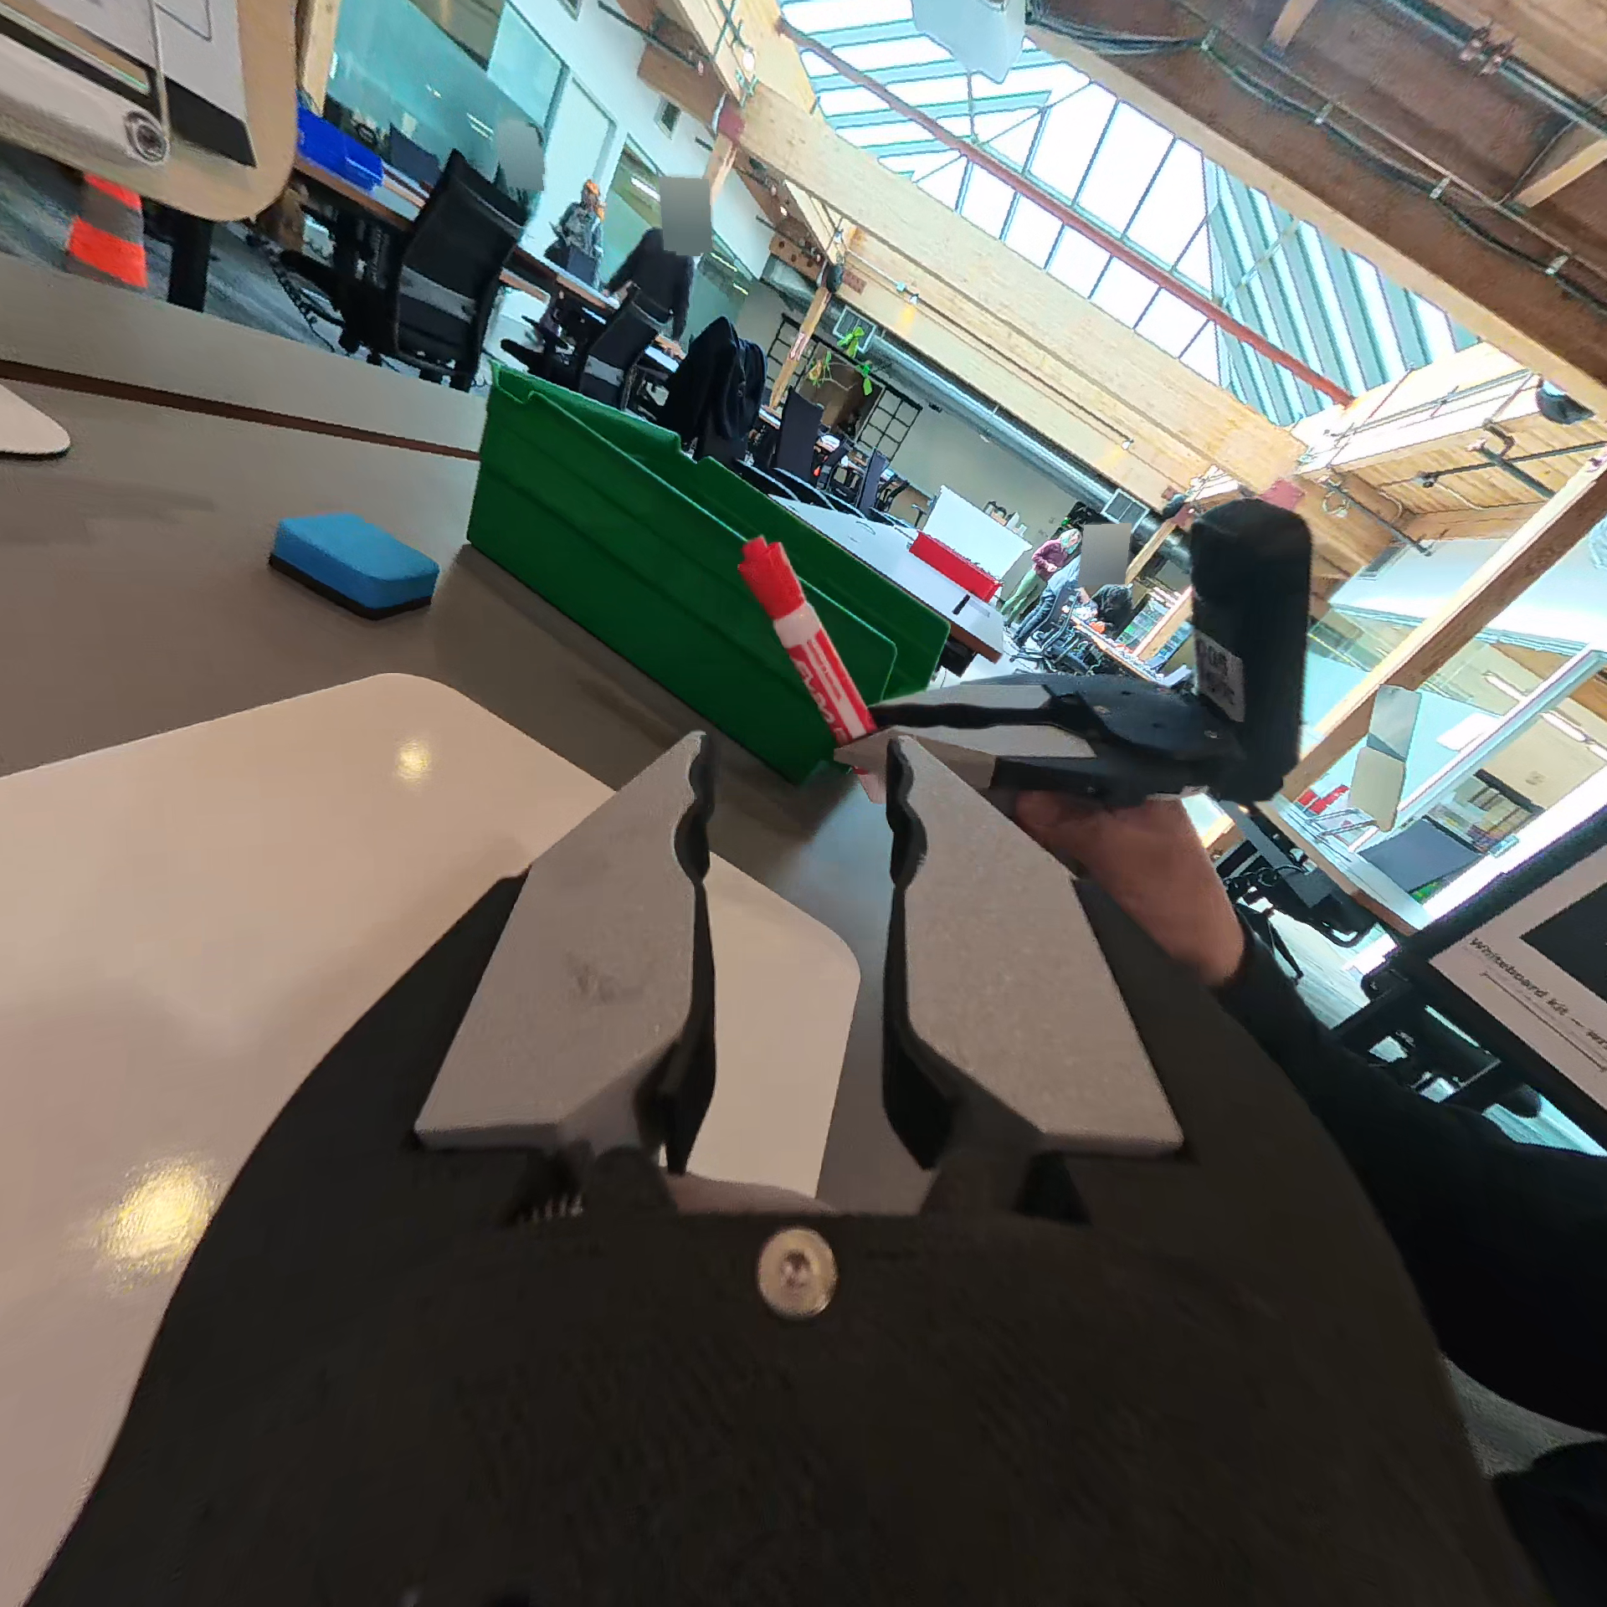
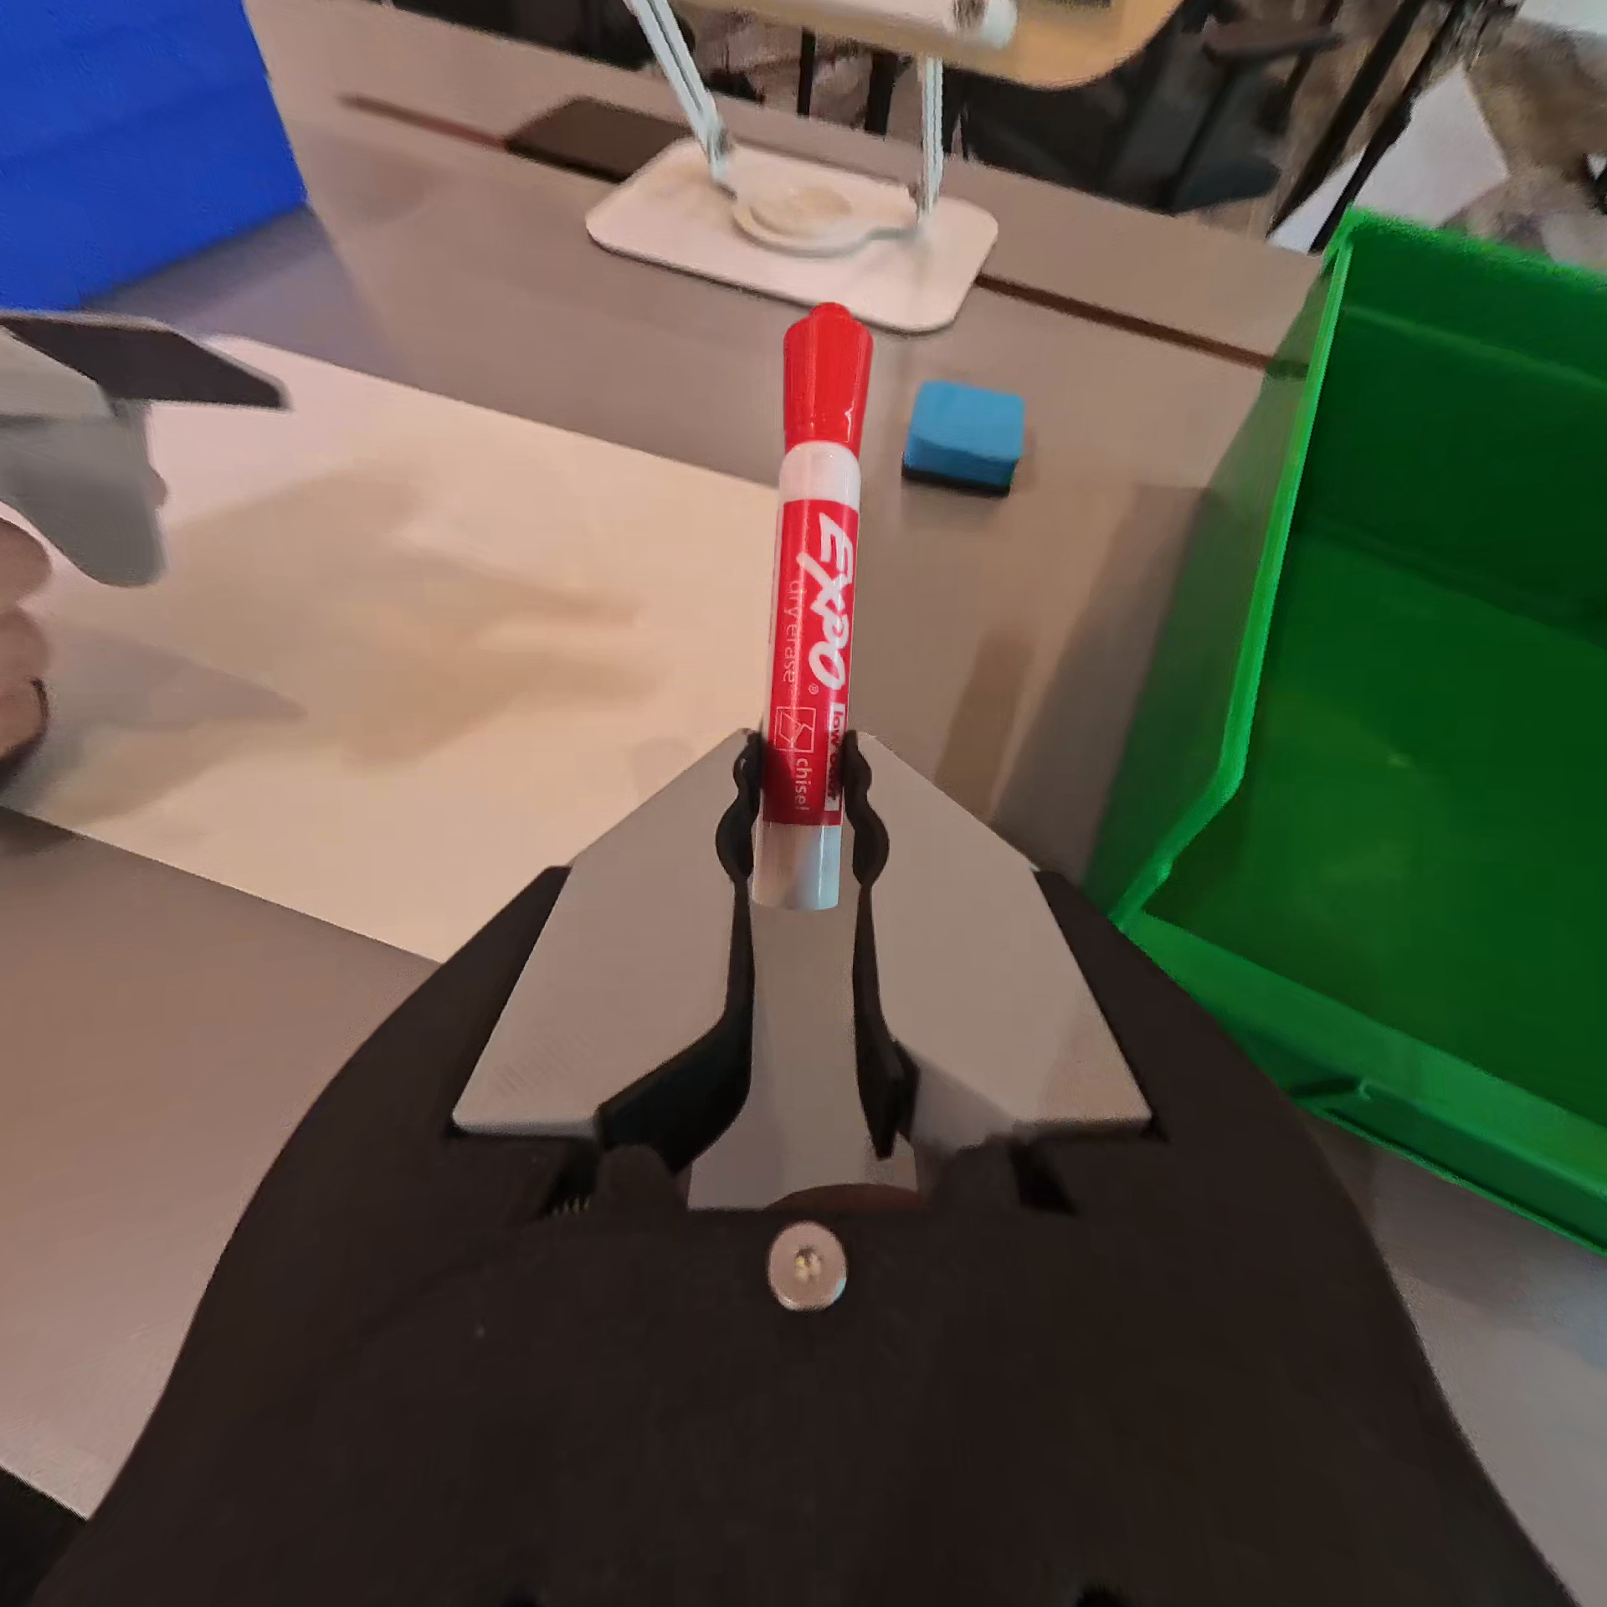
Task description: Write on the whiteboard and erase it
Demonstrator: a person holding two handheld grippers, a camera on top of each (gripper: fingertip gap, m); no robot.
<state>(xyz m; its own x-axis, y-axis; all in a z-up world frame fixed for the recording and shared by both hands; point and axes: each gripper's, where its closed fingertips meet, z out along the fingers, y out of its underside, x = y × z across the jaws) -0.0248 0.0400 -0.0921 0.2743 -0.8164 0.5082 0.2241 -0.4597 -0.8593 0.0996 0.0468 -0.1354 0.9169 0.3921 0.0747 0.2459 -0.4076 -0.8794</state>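
My right gripper (image 2: 804, 765) is shut on the lower barrel of a red capped marker (image 2: 813, 591), which stands upright above the table. In the left wrist view the same marker (image 1: 796, 639) sticks up from the right gripper (image 1: 870, 739), just beyond my left gripper. My left gripper (image 1: 798, 765) is open and empty, held above the small white whiteboard (image 1: 217, 870), which lies flat on the table and shows no marks. The whiteboard also shows in the right wrist view (image 2: 391, 609). A blue eraser (image 1: 352, 563) lies on the table past the board, also in the right wrist view (image 2: 963, 439).
A green plastic bin (image 1: 661, 565) stands on the grey table (image 1: 130, 539) behind the marker; in the right wrist view it (image 2: 1409, 696) is on the right. A white lamp base (image 2: 791, 230) stands at the back. A blue box (image 2: 130, 139) is at far left. People and chairs are beyond. The left gripper's tips are roughly 15 centimeters from the right gripper's. Between my right fingertips and the blue eraser (image 1: 352, 563) there is roughly 20 centimeters.
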